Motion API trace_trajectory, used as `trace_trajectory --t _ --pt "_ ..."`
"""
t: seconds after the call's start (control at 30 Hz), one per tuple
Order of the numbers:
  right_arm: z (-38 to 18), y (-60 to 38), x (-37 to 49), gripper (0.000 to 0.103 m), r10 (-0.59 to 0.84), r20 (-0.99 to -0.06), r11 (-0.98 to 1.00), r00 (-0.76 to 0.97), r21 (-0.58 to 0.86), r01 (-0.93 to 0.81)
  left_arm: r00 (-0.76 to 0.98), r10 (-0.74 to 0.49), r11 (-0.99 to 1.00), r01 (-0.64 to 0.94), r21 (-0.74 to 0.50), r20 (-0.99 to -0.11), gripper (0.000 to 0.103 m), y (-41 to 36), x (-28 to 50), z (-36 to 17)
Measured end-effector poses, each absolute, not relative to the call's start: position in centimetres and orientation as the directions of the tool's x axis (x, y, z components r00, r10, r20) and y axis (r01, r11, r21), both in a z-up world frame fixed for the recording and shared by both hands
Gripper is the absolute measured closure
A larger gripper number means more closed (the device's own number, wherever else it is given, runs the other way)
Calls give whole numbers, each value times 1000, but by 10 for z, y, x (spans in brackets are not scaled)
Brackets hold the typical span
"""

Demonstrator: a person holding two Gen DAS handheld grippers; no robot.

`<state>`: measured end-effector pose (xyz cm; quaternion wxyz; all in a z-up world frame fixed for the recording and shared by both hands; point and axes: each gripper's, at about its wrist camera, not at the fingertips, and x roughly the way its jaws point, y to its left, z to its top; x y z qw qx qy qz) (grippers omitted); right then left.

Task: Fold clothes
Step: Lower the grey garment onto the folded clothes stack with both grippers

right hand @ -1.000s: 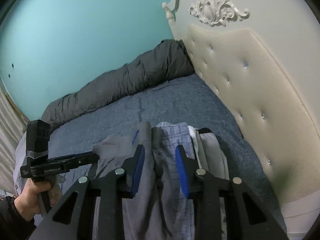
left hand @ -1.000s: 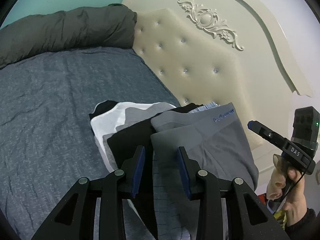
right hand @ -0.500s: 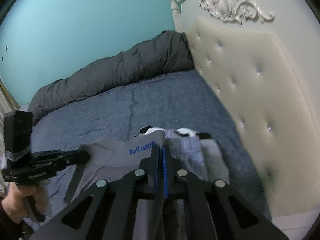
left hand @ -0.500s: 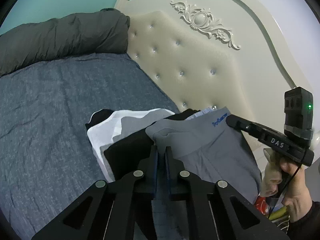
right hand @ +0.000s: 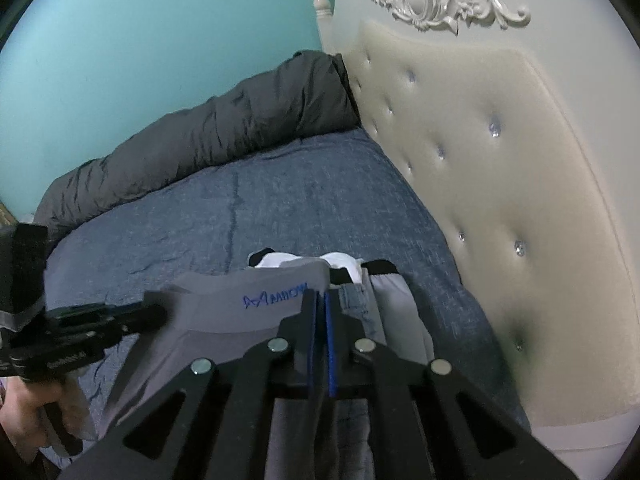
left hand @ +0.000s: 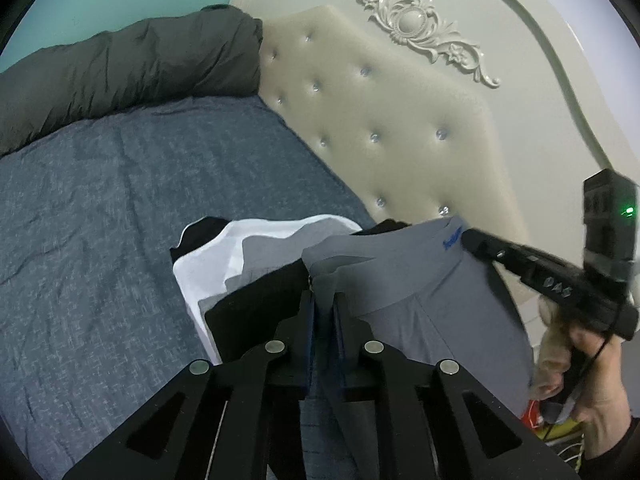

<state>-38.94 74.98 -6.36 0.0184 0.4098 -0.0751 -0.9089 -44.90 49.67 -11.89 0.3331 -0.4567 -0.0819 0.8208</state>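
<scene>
A second ago both claws stood wide over the heap; now each has closed on the grey shorts and the waistband is drawn taut between them. The left claw pinches the near left corner of the grey shorts, its jaws narrow with the cloth between them and just easing apart by a hair. The right claw is clamped tight on the waistband edge of the grey shorts, right beside the blue lettering, so the garment stretches flat from one claw across to the other. The shorts lie atop a pile of clothes on the bed: a white piece, a black piece and a light grey one poke out beneath on the left, and a blue checked piece shows under the right claw. The pile sits close to the tufted cream headboard. A dark rolled duvet lies along the far edge of the bed, well apart from the clothes, against the teal wall.
</scene>
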Motion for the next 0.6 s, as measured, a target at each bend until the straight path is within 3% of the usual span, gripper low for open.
trace_trajectory --t 0.1,0.17,0.23,0.37,0.6 --pt "-53 755 -374 99 -93 -715 -986 -693 161 -34 -380 613 -773 -468 -428 -693 84 490 -445 -115" --pt "-44 758 -358 99 -113 -687 -983 -718 182 -20 -394 614 -775 -462 -430 -684 71 483 -440 -110" --pt "-38 755 -342 99 -139 -664 -982 -735 189 15 -414 611 -779 -464 -420 -675 67 477 -433 -102" --pt "-36 742 -315 99 -203 -649 -976 -733 199 94 -422 635 -756 -510 -410 -647 62 471 -409 -83" --pt "-45 746 -283 99 -199 -641 -969 -741 241 53 -382 658 -720 -570 -395 -649 61 474 -361 -81"
